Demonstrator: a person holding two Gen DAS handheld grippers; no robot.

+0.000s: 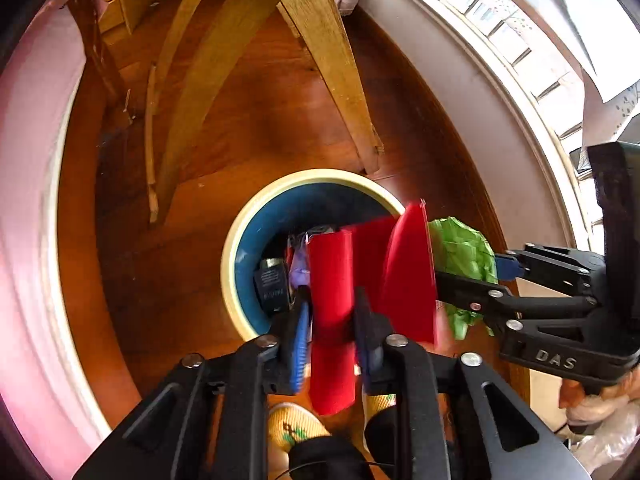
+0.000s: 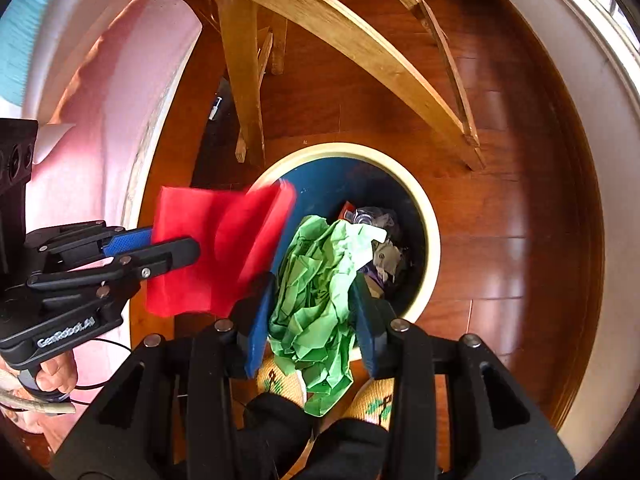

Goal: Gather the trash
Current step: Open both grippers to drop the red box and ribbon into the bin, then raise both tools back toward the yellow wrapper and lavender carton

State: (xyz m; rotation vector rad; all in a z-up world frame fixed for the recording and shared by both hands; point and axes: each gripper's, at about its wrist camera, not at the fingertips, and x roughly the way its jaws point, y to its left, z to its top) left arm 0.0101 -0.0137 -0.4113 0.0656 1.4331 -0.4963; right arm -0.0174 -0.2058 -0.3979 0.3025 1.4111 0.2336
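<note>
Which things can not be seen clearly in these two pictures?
- Bin contents, both views: mostly hidden by red sheet and green paper.
- Red sheet's edge, right wrist view: blurred.
- Black item's label, left wrist view: too small.
- Bin's near rim: hidden by both grippers.

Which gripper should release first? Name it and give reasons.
Right, probably. The right gripper holds the green crumpled paper over the opening of the trash bin, while the red sheet in the left gripper sits mostly beyond the rim.
</note>
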